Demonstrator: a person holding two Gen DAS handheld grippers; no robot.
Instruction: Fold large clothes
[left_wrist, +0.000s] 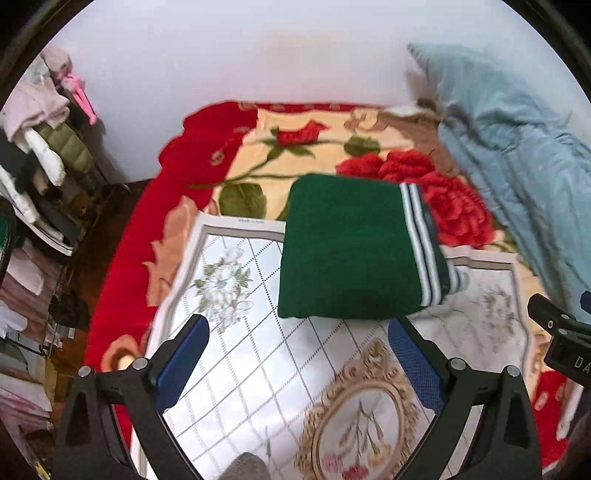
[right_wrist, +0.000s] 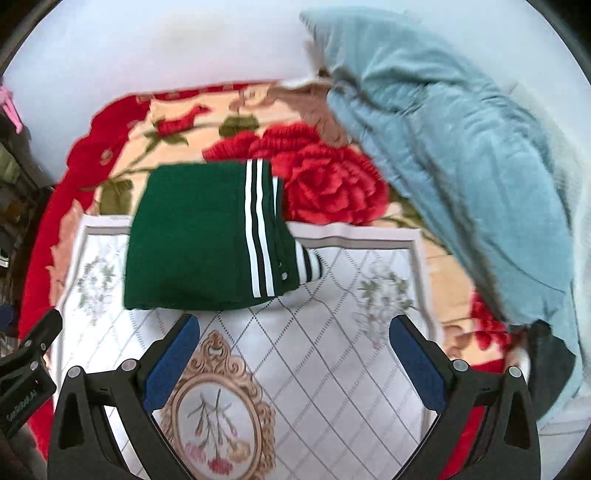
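Note:
A dark green garment (left_wrist: 347, 247) with white and black stripes along its right edge lies folded into a neat rectangle on a white patterned mat (left_wrist: 258, 354). It also shows in the right wrist view (right_wrist: 199, 240), on the same mat (right_wrist: 332, 362). My left gripper (left_wrist: 297, 339) is open and empty, just in front of the garment's near edge. My right gripper (right_wrist: 293, 332) is open and empty, just in front of the garment's near right corner. Part of the right gripper's body (left_wrist: 561, 339) shows at the right edge of the left wrist view.
The mat lies on a red and cream rose blanket (left_wrist: 258, 147) that covers a bed. A light blue quilt (right_wrist: 461, 166) is heaped at the right. Shelves with piled clothes (left_wrist: 33, 184) stand at the left. A white wall (left_wrist: 221, 55) is behind.

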